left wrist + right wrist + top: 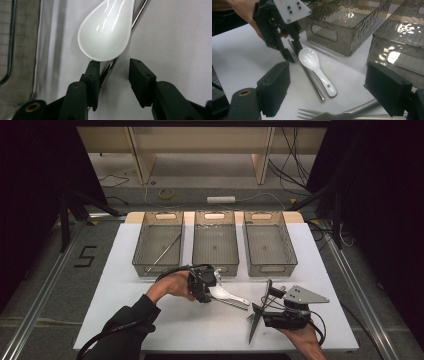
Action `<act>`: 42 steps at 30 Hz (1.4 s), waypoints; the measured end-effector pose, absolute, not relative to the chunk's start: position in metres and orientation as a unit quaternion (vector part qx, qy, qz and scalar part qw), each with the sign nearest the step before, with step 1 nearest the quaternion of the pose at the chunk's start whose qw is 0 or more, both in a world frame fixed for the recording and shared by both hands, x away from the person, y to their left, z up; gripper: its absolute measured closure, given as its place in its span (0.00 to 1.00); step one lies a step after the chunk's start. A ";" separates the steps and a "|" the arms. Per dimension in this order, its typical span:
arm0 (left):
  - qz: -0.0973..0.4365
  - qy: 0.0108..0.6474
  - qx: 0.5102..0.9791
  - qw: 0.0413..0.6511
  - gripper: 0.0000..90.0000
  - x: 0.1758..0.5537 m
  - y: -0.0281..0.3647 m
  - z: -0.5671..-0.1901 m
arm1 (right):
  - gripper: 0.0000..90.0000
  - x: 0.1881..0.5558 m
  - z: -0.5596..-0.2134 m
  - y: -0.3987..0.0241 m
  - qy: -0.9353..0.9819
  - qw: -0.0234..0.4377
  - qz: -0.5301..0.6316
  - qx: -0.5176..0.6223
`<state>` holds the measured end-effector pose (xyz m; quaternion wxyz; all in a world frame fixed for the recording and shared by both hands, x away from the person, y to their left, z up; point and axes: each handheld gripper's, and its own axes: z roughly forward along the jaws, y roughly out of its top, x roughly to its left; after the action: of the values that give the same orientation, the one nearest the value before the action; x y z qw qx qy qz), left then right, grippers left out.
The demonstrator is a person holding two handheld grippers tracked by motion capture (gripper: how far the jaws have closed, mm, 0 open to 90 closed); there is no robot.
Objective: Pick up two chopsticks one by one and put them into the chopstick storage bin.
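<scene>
One metal rod already lay in the left bin (pixel 158 242); your left gripper (pixel 113 75), jaws partly open around the metal chopstick (pixel 108 70) beside the white ceramic spoon (pixel 106 32), gripped nothing yet, while your right gripper (pixel 327 87) stood wide open and empty above the fork (pixel 319 114)

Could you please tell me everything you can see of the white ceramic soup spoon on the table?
The glossy white ceramic soup spoon has a deep oval bowl and a short flat handle with a small hole near its end. It lies bowl-up on the white table, against a thin metal rod, before the middle grey bin. The left gripper stands open at its bowl.
</scene>
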<state>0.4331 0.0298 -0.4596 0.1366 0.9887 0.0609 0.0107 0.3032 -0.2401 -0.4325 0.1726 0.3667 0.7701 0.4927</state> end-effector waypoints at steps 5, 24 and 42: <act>0.012 0.051 0.990 0.131 0.76 0.430 0.029 -0.460 | 0.24 0.303 -0.432 -0.240 0.771 0.173 0.491 0.367; 0.015 0.000 0.993 0.113 0.93 0.422 0.024 -0.459 | 0.24 0.303 -0.432 -0.240 0.772 0.174 0.490 0.366; 0.021 -0.020 0.994 0.108 0.95 0.418 0.025 -0.458 | 0.24 0.303 -0.433 -0.240 0.772 0.173 0.489 0.368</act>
<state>0.4176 0.0249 -0.4579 0.1084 0.9937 -0.0196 0.0211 0.3031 -0.2405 -0.4328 0.1731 0.3677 0.7716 0.4894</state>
